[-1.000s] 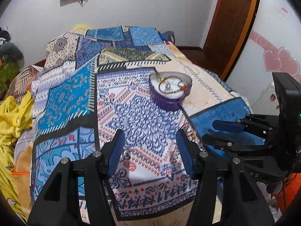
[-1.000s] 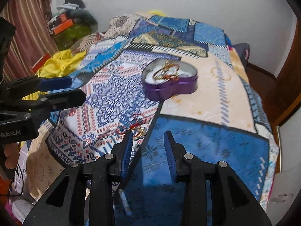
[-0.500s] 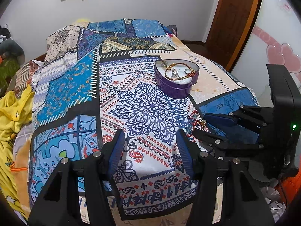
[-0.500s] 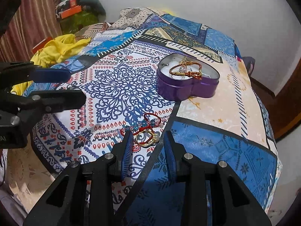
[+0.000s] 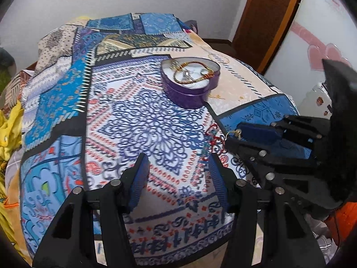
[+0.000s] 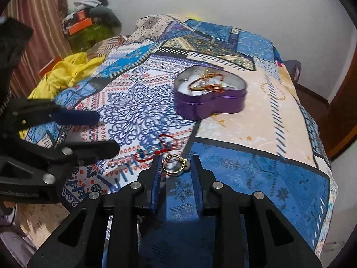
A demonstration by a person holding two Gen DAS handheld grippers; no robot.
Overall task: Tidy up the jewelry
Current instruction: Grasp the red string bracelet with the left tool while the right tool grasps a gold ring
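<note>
A gold ring (image 6: pixel 176 166) lies on the patterned bedspread between the fingers of my right gripper (image 6: pixel 175 167). Its jaws are closing, and the pads stand just beside the ring without visibly pressing it. A red thread bracelet with blue beads (image 6: pixel 160 147) lies just beyond the ring. The purple heart-shaped tin (image 6: pixel 212 105) farther back holds gold and red bracelets (image 6: pixel 207 82). My left gripper (image 5: pixel 178 174) hovers over the bedspread, its jaws closing a little with nothing between them. From the left wrist I see the tin (image 5: pixel 189 98), the red bracelet (image 5: pixel 212 138) and the right gripper (image 5: pixel 234 137) at the ring (image 5: pixel 237 132).
A yellow cloth (image 6: pixel 67 73) is bunched at the bed's left side, with a pile of clothes and boxes (image 6: pixel 89 11) behind it. A brown door (image 5: pixel 267 17) and a white surface with pink hearts (image 5: pixel 323 51) stand to the right. The bed's edge runs just under both grippers.
Both grippers have come down closer to the bedspread. The right gripper has moved onto the gold ring and its jaws have narrowed around it. The left jaws are slightly narrower.
</note>
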